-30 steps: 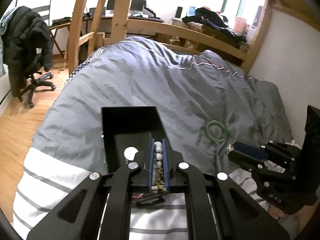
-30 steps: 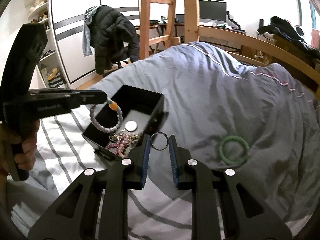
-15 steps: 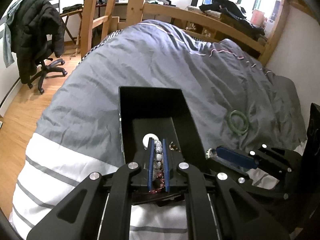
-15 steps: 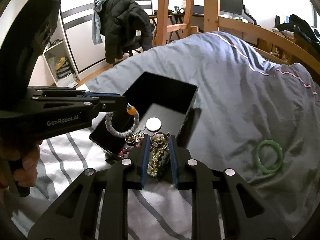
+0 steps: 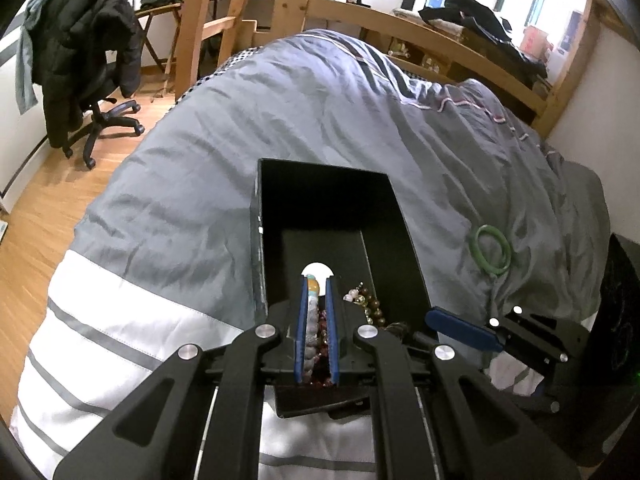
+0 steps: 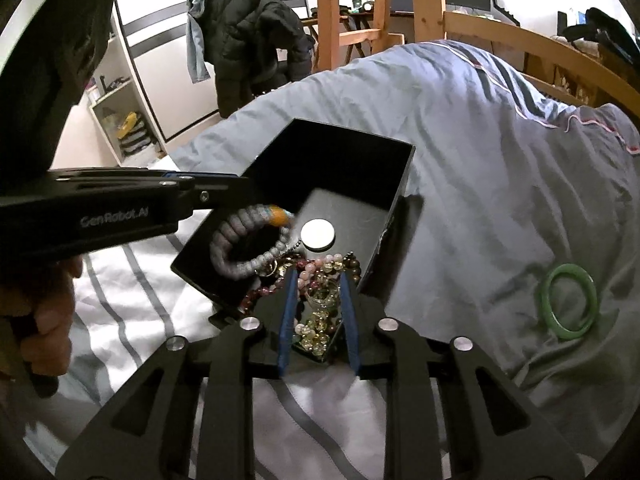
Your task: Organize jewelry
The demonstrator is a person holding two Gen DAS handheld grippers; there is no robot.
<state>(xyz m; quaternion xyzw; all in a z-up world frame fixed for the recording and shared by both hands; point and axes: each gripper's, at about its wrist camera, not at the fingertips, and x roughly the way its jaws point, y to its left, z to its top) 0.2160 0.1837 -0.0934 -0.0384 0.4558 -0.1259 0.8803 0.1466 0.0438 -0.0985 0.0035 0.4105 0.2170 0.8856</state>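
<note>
Dangling grey bracelet [image 6: 244, 240] over box [image 6: 344, 160]

Support: bed [image 5: 320, 120], grey duvet with white striped end.
Ahead of both grippers: open black box [image 6: 332, 168].
Farther right of the box: green bangle [image 6: 568, 300].

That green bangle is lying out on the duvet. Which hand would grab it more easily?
Probably the right. The right gripper is opening over the box with nothing clamped, and the green bangle lies on its side. The left gripper is shut on a grey bead bracelet.
</note>
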